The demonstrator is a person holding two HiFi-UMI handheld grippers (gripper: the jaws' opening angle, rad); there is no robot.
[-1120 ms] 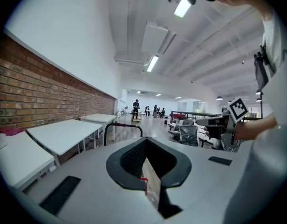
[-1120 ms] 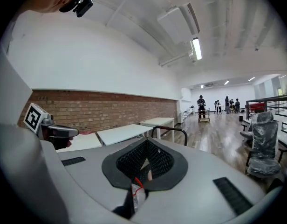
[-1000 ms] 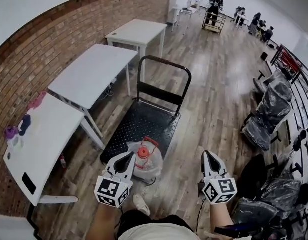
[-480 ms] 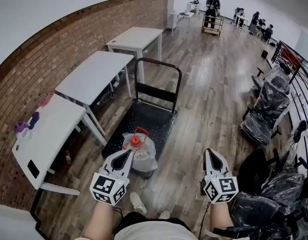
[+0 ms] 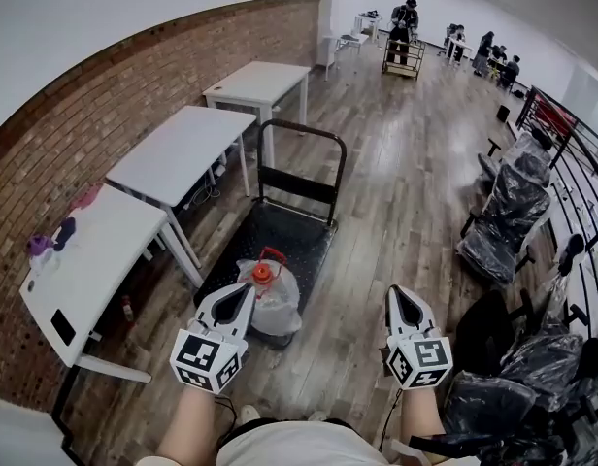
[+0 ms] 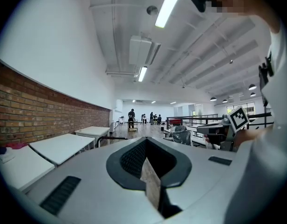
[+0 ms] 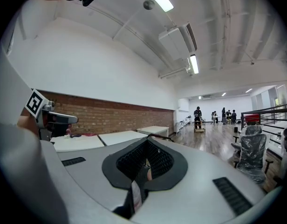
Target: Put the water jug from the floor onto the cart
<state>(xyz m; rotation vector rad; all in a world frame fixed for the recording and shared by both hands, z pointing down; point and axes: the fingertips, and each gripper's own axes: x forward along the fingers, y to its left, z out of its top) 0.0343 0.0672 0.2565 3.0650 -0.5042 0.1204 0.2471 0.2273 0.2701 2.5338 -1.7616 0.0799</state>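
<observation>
Wood floor (image 5: pixel 406 212) runs beside a brick wall (image 5: pixel 134 95). The jug (image 5: pixel 272 299) stands upright, red cap (image 5: pixel 263 274) up, seemingly on the near end of the cart (image 5: pixel 280 231). It is just ahead of the left tool (image 5: pixel 243 295) and well left of the right tool (image 5: pixel 397 299). Both tools are closed and empty.

Cart (image 5: pixel 282 233) on wood floor (image 5: pixel 401 187); water jug (image 5: pixel 267 297) atop.
</observation>
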